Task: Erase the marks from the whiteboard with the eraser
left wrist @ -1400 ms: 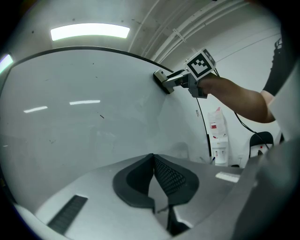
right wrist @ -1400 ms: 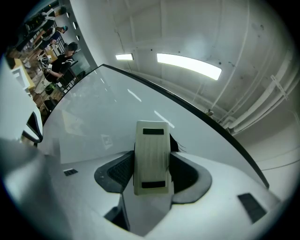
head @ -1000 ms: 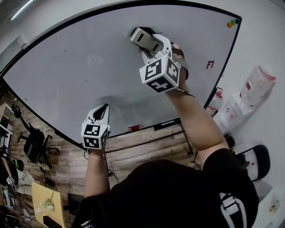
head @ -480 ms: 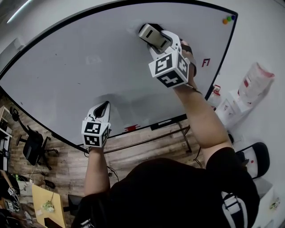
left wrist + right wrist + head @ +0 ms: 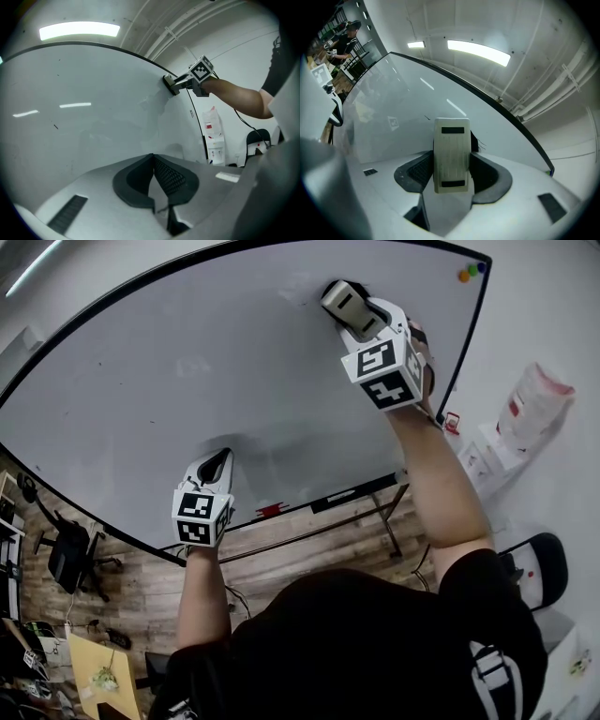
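The whiteboard [image 5: 169, 381] fills most of the head view. My right gripper [image 5: 354, 313] is shut on a beige eraser [image 5: 341, 302] and presses it to the board near its upper right corner. In the right gripper view the eraser [image 5: 451, 140] stands upright between the jaws, with a dark scribble [image 5: 480, 145] just to its right and a small dash [image 5: 426, 117] to its left. My left gripper [image 5: 216, 465] is shut and empty, held close to the board's lower part. In the left gripper view its pads [image 5: 164, 173] meet, and a small dash [image 5: 55, 126] marks the board.
Coloured magnets [image 5: 471, 272] sit in the board's top right corner. The ledge below holds a red marker [image 5: 270, 510] and a black bar [image 5: 354, 493]. White bags and bottles [image 5: 530, 404] stand to the right. An office chair [image 5: 66, 554] is at lower left and another chair [image 5: 542, 576] at right.
My right gripper has slid the eraser up and to the right across the board, toward the top right corner. The left gripper has stayed in place.
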`<state>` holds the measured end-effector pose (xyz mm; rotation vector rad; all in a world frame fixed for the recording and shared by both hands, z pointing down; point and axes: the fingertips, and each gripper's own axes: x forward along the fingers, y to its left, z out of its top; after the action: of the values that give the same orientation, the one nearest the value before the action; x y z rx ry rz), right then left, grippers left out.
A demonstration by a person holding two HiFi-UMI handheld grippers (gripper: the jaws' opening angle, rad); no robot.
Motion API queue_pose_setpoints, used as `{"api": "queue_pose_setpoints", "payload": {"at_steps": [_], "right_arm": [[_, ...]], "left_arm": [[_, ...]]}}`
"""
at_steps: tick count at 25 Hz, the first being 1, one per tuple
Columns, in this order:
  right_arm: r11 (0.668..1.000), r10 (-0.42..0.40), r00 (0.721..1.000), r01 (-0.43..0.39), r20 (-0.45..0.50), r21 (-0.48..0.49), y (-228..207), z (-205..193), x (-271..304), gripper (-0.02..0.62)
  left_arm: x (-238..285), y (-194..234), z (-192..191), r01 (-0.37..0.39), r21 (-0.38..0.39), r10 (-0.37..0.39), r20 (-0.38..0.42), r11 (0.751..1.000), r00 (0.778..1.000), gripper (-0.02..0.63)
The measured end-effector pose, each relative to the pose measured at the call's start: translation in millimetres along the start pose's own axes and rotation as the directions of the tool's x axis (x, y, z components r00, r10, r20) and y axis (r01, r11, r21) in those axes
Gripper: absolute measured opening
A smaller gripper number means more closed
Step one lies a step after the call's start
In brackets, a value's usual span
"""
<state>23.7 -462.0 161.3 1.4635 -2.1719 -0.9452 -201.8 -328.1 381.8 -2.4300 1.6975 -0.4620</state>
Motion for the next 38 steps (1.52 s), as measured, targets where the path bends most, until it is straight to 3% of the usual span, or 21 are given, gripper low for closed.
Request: {"api": "queue_pose_setpoints", "payload": {"at_steps": [13, 24, 38], "right_arm": [[0.999, -0.012, 1.0, 0.012, 0.0, 0.048, -14, -18, 0, 0.23], [0.999, -0.038, 0.997, 0.038, -0.067, -0.005, -15, -10, 0, 0.229], [0.997, -0.027, 0.998, 0.023, -0.056, -0.08, 16, 32, 0, 0.23]], "left_arm": [[2, -2, 2, -0.001, 0.009, 0.001, -0.002, 1.0, 1.0, 0.011], [-3, 7, -5, -0.008, -0.015, 0.008, -0.001, 1.0, 1.0, 0.012], [-19, 21, -19, -0.007, -0.023, 0.008, 0.003, 1.0, 1.0, 0.012]]}}
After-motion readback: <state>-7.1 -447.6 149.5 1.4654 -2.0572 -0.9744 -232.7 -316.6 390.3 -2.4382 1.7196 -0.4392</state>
